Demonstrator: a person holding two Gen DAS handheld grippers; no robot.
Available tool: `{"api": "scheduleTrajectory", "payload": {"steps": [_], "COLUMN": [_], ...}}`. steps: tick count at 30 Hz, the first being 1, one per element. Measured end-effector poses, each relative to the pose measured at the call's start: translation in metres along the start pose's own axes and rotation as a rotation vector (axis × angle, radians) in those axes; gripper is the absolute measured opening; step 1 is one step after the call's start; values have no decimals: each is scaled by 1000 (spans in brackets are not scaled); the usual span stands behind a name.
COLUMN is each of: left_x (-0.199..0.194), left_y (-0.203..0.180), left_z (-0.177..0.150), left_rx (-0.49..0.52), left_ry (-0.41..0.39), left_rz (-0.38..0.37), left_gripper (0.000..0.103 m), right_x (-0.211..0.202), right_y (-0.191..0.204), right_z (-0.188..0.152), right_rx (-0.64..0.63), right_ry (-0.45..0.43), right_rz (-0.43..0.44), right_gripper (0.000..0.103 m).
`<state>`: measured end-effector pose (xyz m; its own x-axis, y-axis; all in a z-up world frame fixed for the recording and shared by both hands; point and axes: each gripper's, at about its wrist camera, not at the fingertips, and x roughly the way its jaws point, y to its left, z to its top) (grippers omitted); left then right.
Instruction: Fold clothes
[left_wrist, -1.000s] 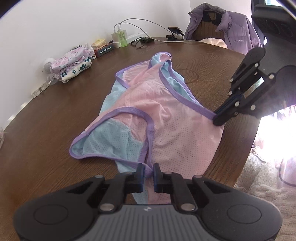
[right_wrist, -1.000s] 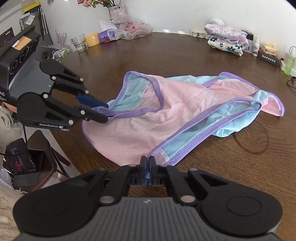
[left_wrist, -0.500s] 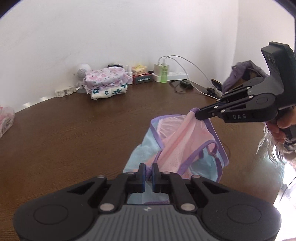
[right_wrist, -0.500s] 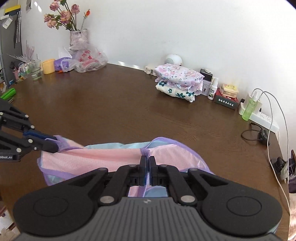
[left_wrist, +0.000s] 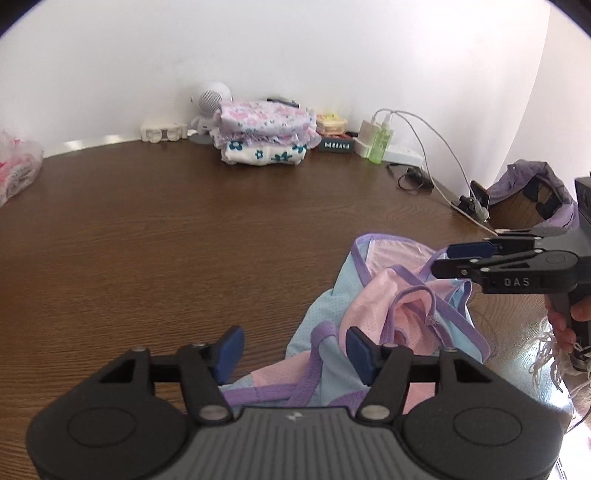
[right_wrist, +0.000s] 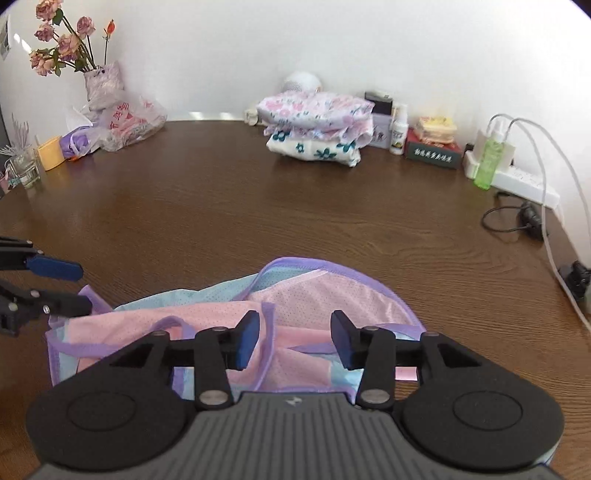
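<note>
Near the table's (right_wrist: 295, 206) front edge lies the pink-and-blue top (right_wrist: 303, 295), bunched and doubled over itself, not yet a neat packet. Left gripper (left_wrist: 293, 349) and right gripper (right_wrist: 293, 341) hover over it, jaws spread, holding nothing. Folded floral clothes (right_wrist: 317, 127) sit stacked at the far edge.

The left gripper (left_wrist: 293, 350) hangs with its jaws spread wide above the near edge of the pink and blue garment (left_wrist: 388, 321), which lies bunched on the worktop (left_wrist: 184, 240). Beyond the garment's right side, the right gripper (left_wrist: 443, 258) seems parted too.
</note>
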<state>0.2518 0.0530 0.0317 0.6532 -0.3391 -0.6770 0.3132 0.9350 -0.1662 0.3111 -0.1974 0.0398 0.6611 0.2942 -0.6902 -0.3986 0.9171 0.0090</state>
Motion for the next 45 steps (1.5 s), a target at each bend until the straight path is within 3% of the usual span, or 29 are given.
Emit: {"api": "scheduleTrajectory", "payload": {"steps": [3, 7, 12, 14, 15, 16, 18, 23, 29, 39, 45], "left_x": [-26, -26, -5, 4, 7, 10, 12, -11, -38, -59, -76], "left_y": [0, -23, -55, -65, -68, -71, -73, -72, -101, -122, -128], "left_z": [-6, -23, -40, -40, -40, -40, -41, -53, -82, -80, -81], "left_rx": [38, 218, 384, 431, 449, 465, 472, 427, 412, 373, 352], "left_ry": [-41, 0, -9, -18, -18, -16, -14, -86, -151, -266, -317], "left_rz": [-11, -53, 58, 101, 115, 129, 146, 174, 83, 103, 73], "left_gripper": [68, 68, 67, 60, 46, 23, 6, 4, 4, 4, 4], "right_x": [-38, -54, -30, -22, -21, -20, -20, -47, -63, -84, -69], "right_y": [17, 54, 79, 83, 83, 82, 77, 55, 52, 50, 69], "right_z": [-10, -23, -38, -41, -42, -44, -48, -69, -90, -123, -125], "right_rx": [-33, -121, -128, -120, -113, -105, -91, -54, -23, 19, -29], "right_ry": [-36, -39, 24, 29, 35, 41, 46, 13, -12, -53, -66], "right_rz": [27, 37, -9, -34, -34, -33, -46, -94, -118, -159, -222], "right_gripper": [44, 44, 38, 34, 30, 20, 6, 3, 3, 10, 26]}}
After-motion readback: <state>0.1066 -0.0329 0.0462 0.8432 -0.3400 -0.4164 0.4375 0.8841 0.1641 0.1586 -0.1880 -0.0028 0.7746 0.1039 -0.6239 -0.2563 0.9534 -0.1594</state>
